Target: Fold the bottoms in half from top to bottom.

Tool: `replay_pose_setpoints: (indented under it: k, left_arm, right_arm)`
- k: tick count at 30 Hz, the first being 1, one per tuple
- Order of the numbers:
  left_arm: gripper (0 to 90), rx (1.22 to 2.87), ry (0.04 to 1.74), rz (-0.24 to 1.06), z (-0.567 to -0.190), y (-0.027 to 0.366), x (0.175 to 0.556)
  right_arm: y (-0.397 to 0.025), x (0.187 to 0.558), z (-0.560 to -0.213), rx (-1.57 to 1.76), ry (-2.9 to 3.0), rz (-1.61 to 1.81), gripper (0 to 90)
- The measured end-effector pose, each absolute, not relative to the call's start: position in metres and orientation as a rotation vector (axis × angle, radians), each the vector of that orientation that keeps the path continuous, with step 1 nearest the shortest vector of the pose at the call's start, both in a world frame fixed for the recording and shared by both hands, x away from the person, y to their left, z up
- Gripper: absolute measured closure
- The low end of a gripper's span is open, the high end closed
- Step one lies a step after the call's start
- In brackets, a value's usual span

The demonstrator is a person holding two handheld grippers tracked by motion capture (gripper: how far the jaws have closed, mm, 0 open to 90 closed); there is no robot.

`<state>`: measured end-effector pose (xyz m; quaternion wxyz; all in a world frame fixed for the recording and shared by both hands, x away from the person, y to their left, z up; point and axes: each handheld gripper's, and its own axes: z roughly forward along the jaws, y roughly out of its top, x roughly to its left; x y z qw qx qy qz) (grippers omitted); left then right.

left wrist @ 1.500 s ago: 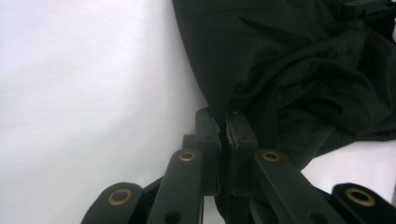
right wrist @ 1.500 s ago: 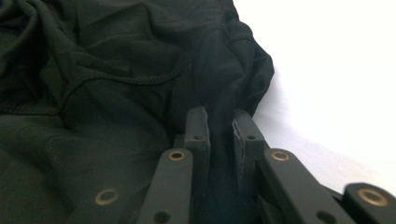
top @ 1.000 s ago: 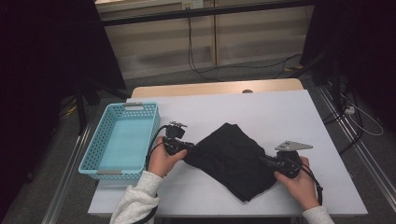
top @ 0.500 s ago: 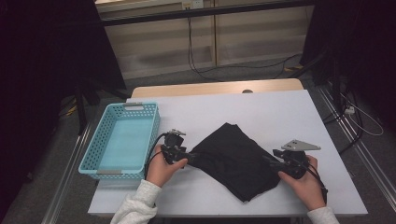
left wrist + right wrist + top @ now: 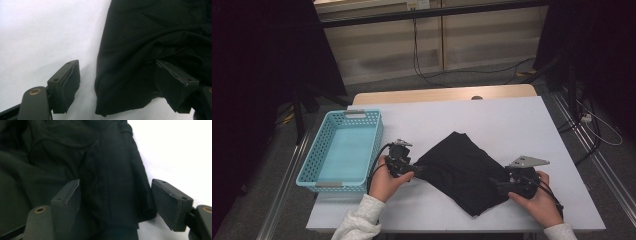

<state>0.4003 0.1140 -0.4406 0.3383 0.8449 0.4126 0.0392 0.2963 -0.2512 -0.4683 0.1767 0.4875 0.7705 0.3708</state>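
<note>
A black cloth (image 5: 462,170) lies folded and slightly rumpled on the white table (image 5: 512,120), set diagonally. My left gripper (image 5: 418,171) is at the cloth's left corner. In the left gripper view this gripper (image 5: 117,67) stands open, with the cloth's edge (image 5: 155,37) lying between its jaws and one jaw over bare table. My right gripper (image 5: 499,186) is at the cloth's right near edge. It (image 5: 116,185) is open too, its jaws straddling a thick folded hem of the cloth (image 5: 62,152).
A light blue plastic basket (image 5: 344,150) stands at the table's left edge, with nothing in it. The far half of the table is bare white. Cables run across the floor behind the table.
Both hands have shifted only slightly: the left came a little nearer and to the right, the right drifted a little right. The cloth keeps almost the same shape.
</note>
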Motion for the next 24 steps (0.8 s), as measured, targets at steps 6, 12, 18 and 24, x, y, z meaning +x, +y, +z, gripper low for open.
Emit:
replay_pose_setpoints:
  k: [6,12,18,24]
  left_arm:
    - [21.5,2.211,1.066,0.099,-0.4409,0.1141,0.3992]
    - [21.0,2.197,1.068,0.108,-0.4371,0.1146,0.3980]
    - [19.4,2.205,1.069,0.119,-0.4389,0.1127,0.3976]
    - [18.0,2.211,1.060,0.136,-0.4393,0.1115,0.3980]
  right_arm:
    - [-0.2503,0.2920,-0.4675,1.404,2.171,1.031,35.4]
    - [-0.2480,0.2886,-0.4670,1.412,2.163,1.034,43.8]
    - [-0.2473,0.2882,-0.4671,1.412,2.159,1.046,51.7]
    - [-0.2486,0.2892,-0.4675,1.406,2.171,1.083,66.9]
